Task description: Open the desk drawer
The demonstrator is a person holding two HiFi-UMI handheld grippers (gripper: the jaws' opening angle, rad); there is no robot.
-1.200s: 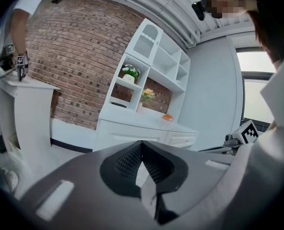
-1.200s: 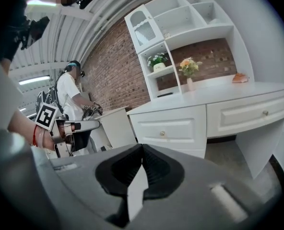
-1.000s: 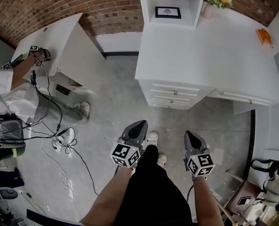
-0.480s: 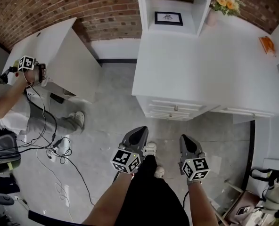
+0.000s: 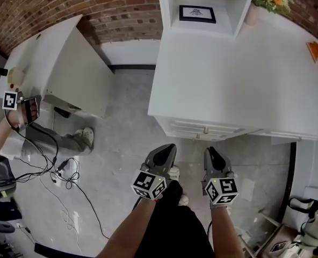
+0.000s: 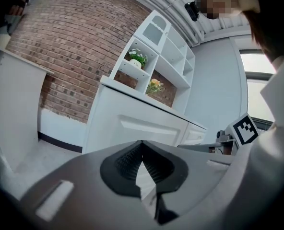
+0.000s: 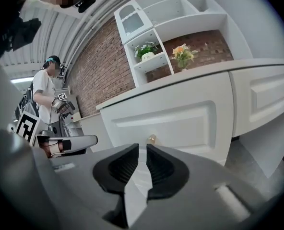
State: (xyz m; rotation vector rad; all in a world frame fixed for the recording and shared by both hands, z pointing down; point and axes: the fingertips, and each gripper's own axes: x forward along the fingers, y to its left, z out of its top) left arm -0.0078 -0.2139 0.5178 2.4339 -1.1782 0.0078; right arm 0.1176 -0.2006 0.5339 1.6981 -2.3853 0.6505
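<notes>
From the head: looks down on the worktop (image 5: 229,74) and finds the drawer (image 5: 191,127) shut flush under its near edge, with the knob (image 5: 206,129) untouched. Holds the left claw (image 5: 169,147) and the right claw (image 5: 210,150) side by side above the floor, in front of the worktop. Points both toward the drawer, near it but apart from it.

From the left gripper view: shows the left claw (image 6: 142,147) closed, tips touching, nothing pinched. Faces a panelled front (image 6: 147,126) under the worktop. Shows no knob here, so cannot say whether this is the drawer itself.

From the right gripper view: shows the right claw (image 7: 142,152) parted by a narrow slit, having just been opening, with nothing between the pads. Lines that slit up just below the knob (image 7: 152,139) on the drawer (image 7: 180,114), closed under the worktop. Hangs short of the knob, no contact.

On progress: judges this the approach, with nothing opened yet. Seems to favour the right claw for the grasp, given the line-up. Leaves nearly all to do: reaching the knob, closing on it, then pulling straight out from the worktop.
</notes>
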